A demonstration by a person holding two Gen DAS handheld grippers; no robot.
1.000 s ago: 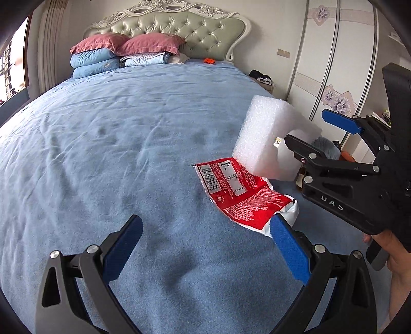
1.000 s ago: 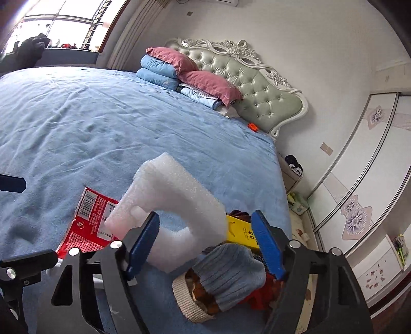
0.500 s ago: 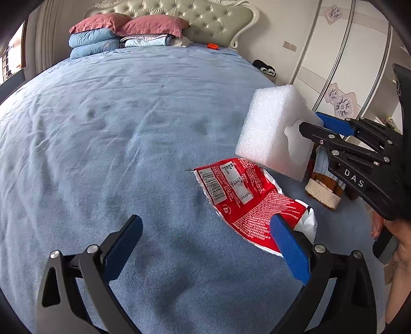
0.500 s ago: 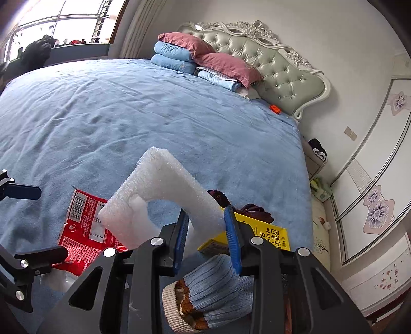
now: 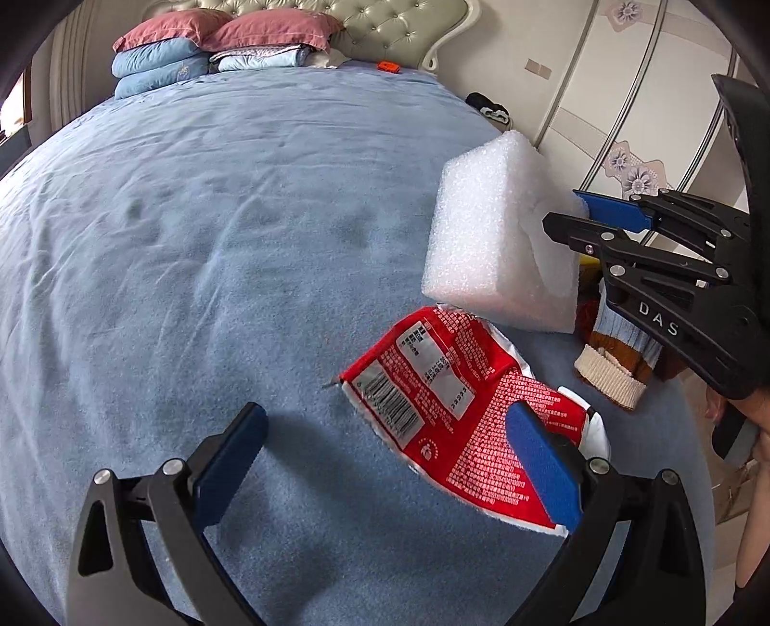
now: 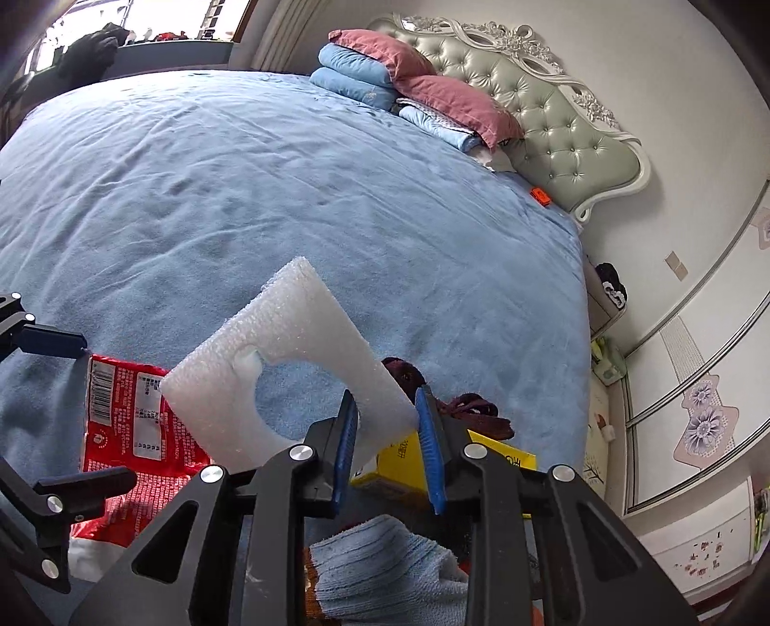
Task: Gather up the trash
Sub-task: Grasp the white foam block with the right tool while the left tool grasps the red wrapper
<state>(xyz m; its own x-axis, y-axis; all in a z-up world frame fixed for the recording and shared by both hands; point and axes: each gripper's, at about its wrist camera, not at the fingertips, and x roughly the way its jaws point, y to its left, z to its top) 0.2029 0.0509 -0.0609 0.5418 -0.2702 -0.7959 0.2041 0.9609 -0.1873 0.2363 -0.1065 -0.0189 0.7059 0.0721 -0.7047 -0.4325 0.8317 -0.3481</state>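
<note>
Right wrist view, right claw (image 6: 391,450) clamped on foam block (image 6: 284,366) — left claw (image 5: 385,462) open, wrapper (image 5: 452,409) btwn fingers

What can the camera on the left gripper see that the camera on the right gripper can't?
Only the left wrist view shows the left gripper with its jaws open over the red wrapper, and the person's hand behind the right gripper.

Only the right wrist view shows the yellow box, the window and the hole cut in the foam block.

Both show the right gripper shut on the foam block, the red wrapper, the striped sock, the blue bed and the pillows.
</note>
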